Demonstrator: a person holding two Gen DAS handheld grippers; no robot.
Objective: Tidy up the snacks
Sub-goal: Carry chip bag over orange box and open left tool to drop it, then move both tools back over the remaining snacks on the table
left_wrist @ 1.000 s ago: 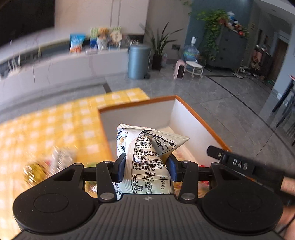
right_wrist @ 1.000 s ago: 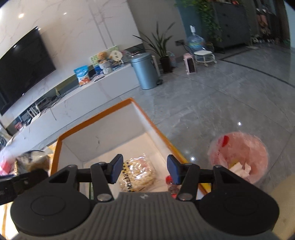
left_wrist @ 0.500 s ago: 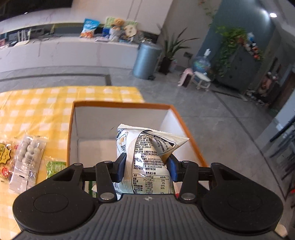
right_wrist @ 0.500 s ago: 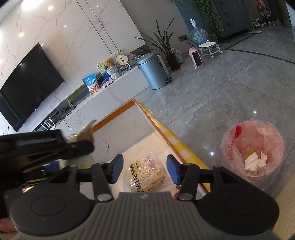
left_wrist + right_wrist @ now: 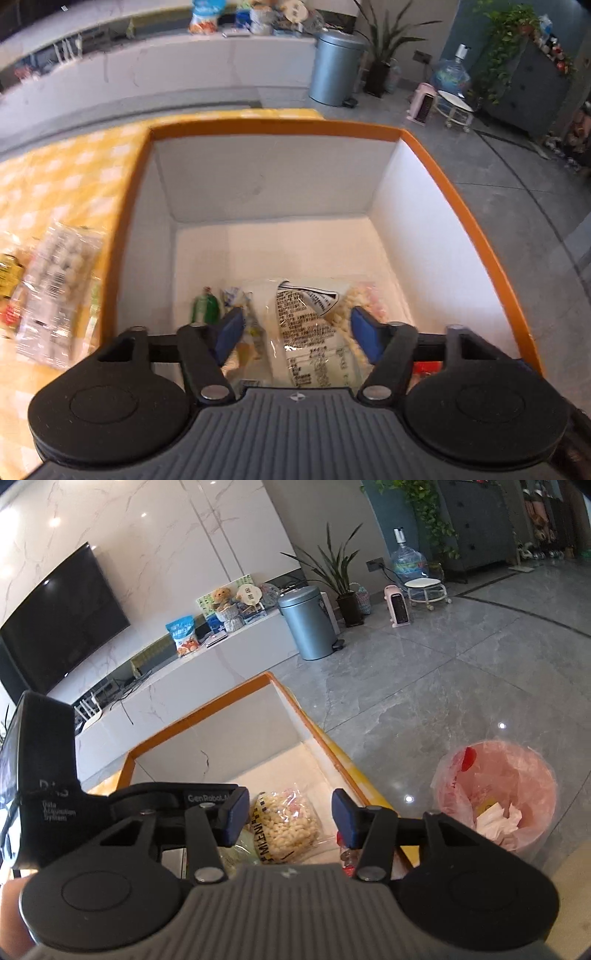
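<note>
A white box with an orange rim stands on the yellow checked tablecloth. My left gripper hangs over the box's near end, its jaws opening. The white printed snack bag lies loose below and between the fingers, and neither pad touches it. Beside it in the box are a small green bottle and a clear bag of puffed snacks. My right gripper hovers above the same box, its jaws closing a little with nothing between them. The left tool's black housing fills the left of the right wrist view.
On the cloth left of the box lie a clear pack of white balls and a yellow pack. A pink-lined waste bin stands on the floor right of the table. A grey pedal bin stands by the far counter.
My left gripper has sunk toward the box and its jaws have spread. The white bag has left the pads and lies in the box. The right gripper has barely moved.
</note>
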